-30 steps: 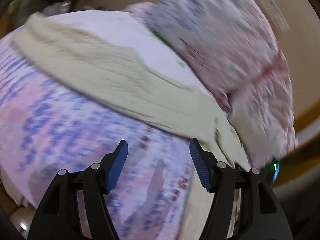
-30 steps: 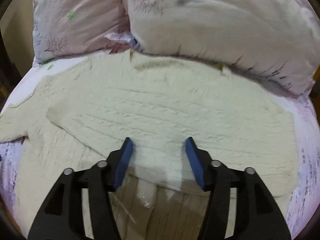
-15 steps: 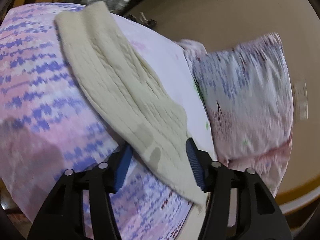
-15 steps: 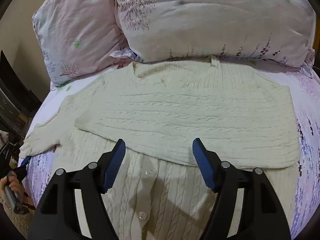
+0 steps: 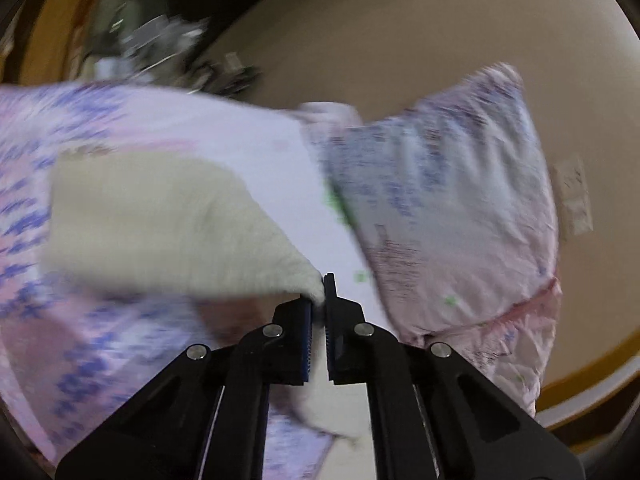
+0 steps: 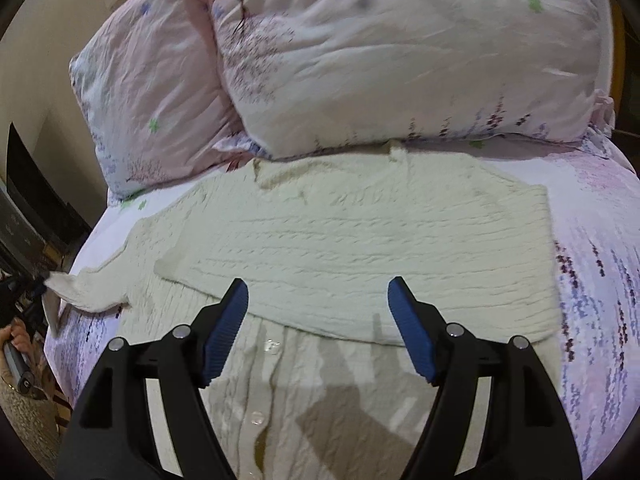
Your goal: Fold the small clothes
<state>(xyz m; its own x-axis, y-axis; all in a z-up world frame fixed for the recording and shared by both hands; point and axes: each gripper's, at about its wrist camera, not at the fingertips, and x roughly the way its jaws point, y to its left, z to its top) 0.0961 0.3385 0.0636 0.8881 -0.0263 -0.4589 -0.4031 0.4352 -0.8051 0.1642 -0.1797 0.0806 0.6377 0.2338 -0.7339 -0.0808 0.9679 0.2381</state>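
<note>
A cream cable-knit cardigan (image 6: 360, 248) lies flat on the bed with its buttons facing up. One sleeve is folded across its chest. The other sleeve (image 5: 160, 220) stretches out to the left, blurred in the left wrist view. My left gripper (image 5: 318, 300) is shut on that sleeve's cuff and holds it off the bedspread. In the right wrist view that cuff (image 6: 72, 286) shows at the far left, pinched by the left gripper (image 6: 38, 286). My right gripper (image 6: 318, 284) hovers above the cardigan's front, its jaws opening with nothing between them.
Two pink floral pillows (image 6: 400, 52) (image 6: 148, 92) lean at the head of the bed just beyond the cardigan's collar. The pink and purple bedspread (image 6: 592, 240) shows on both sides. Dark furniture (image 6: 32, 208) stands left of the bed. A person's hand (image 6: 16, 332) grips the left tool.
My left gripper has closed on the sleeve cuff and lifted it. My right gripper has opened wider and drawn back and up from the cardigan.
</note>
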